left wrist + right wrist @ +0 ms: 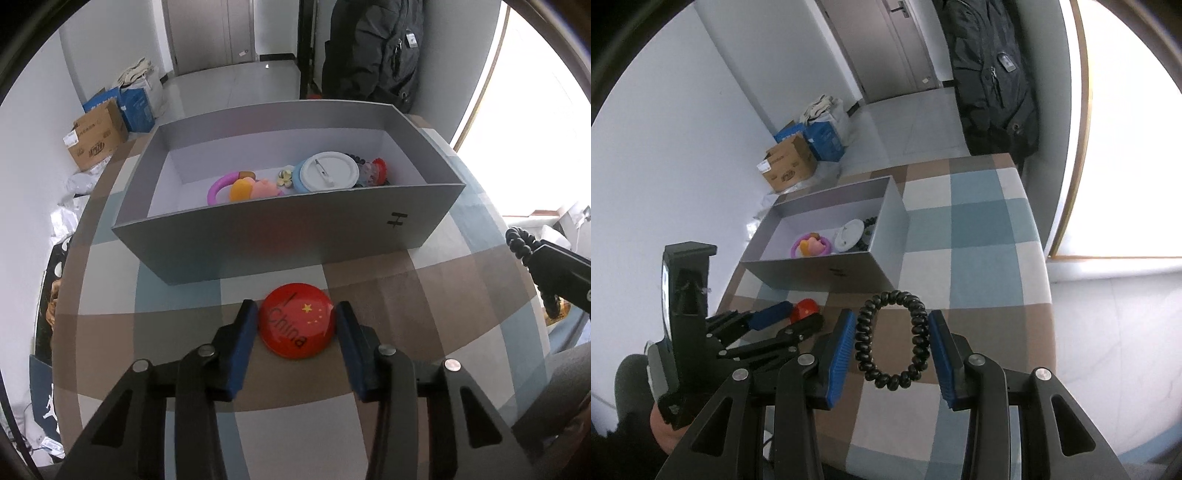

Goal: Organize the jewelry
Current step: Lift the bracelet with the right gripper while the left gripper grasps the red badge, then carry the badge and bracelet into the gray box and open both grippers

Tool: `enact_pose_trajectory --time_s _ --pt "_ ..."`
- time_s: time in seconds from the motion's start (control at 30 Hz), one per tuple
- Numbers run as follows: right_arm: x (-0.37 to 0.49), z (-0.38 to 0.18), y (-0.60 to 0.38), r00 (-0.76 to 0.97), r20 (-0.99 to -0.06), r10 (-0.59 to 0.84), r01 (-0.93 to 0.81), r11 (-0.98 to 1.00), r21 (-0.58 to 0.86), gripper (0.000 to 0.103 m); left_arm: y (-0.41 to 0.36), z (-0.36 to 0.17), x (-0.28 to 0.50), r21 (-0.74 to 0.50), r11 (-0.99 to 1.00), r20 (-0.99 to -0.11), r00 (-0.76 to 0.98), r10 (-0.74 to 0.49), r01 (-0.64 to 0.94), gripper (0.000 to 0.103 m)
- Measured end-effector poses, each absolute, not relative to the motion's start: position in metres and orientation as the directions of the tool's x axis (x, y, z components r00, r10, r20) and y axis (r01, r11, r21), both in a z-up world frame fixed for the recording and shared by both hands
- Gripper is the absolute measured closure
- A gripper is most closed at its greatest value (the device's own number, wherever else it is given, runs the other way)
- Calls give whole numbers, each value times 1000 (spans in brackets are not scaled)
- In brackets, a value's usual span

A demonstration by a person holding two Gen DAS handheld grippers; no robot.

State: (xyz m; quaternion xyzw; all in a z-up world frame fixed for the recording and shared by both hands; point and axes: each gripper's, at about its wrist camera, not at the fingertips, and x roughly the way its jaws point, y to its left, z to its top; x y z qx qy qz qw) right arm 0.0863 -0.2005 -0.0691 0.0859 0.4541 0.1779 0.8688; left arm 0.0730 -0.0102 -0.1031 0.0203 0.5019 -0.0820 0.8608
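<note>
The badge (297,320) lies flat on the surface (406,295), bracketed by the left gripper (297,325), whose fingers are seen touching its rim without a confirmed lift. The coil band (892,339) is held by the right gripper (892,345). The box (258,236) lies straight ahead of both, nearer the left.

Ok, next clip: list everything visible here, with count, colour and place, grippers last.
Box: 1, grey, open, on the table.
Table: 1, checked brown, blue and white.
Badge: 1, red, on the table before the box, between the left gripper's fingers.
Coil hair tie: 1, black, between the right gripper's fingers.
Round lid: 1, white, inside the box.
Ring toy: 1, purple, inside the box.
Cardboard box: 1, brown, on the floor.
Jacket: 1, black, hanging.
Left gripper: black, blue pads.
Right gripper: same.
</note>
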Motion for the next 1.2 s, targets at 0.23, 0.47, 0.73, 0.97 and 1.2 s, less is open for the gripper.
enact_pose_trajectory --time_s 0.23,0.47,0.73,0.97,1.2 --pt "86 -67 -193 526 -751 399 -253 917 310 64 -11 -102 67 -55 982 -868 478 -136 180 65" --pt "87 -68 -191 517 -755 402 -251 915 315 64 -11 -100 63 -84 977 -869 464 -169 198 65" --pt "87 -67 -180 510 -751 419 -274 907 319 62 -2 -86 61 -127 977 -847 494 -198 174 65" --pt "98 -68 -170 492 -757 430 -289 901 324 62 4 -63 67 -211 964 -803 533 -266 162 65" --pt "109 -58 -164 516 -730 449 -298 893 339 61 12 -46 79 -256 951 -770 557 -310 176 65"
